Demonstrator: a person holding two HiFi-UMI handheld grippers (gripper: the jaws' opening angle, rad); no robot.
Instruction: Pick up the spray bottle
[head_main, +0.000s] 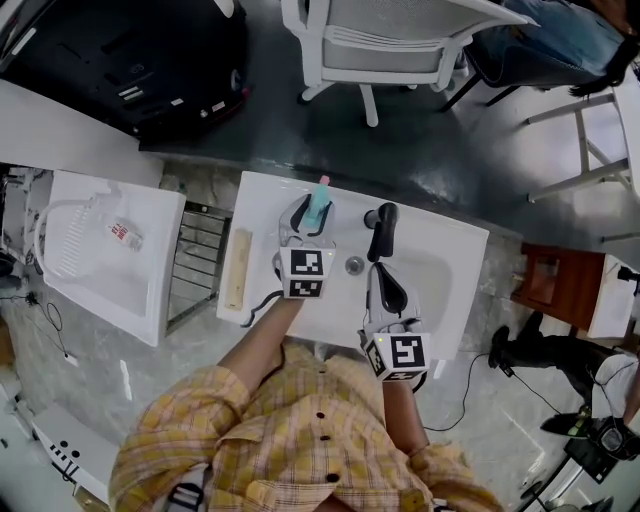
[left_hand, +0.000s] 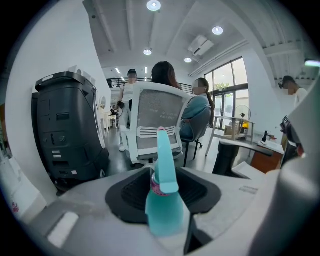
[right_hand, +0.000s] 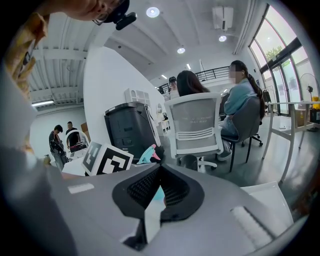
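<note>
Reaching forward, left gripper (head_main: 308, 218) clamping spray bottle (head_main: 319, 203), right gripper (head_main: 385, 214) fingers (right_hand: 145, 187) closed, empty.

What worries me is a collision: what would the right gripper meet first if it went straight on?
Probably the black faucet, close ahead of the right gripper in the head view; their relative heights are unclear from above.

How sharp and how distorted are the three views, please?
Head view: evenly lit, sharp, lines bowed at the edges. Left gripper view: strong fisheye with black corners; the close spray bottle looks soft. Right gripper view: same fisheye, with a bright ceiling light.
</note>
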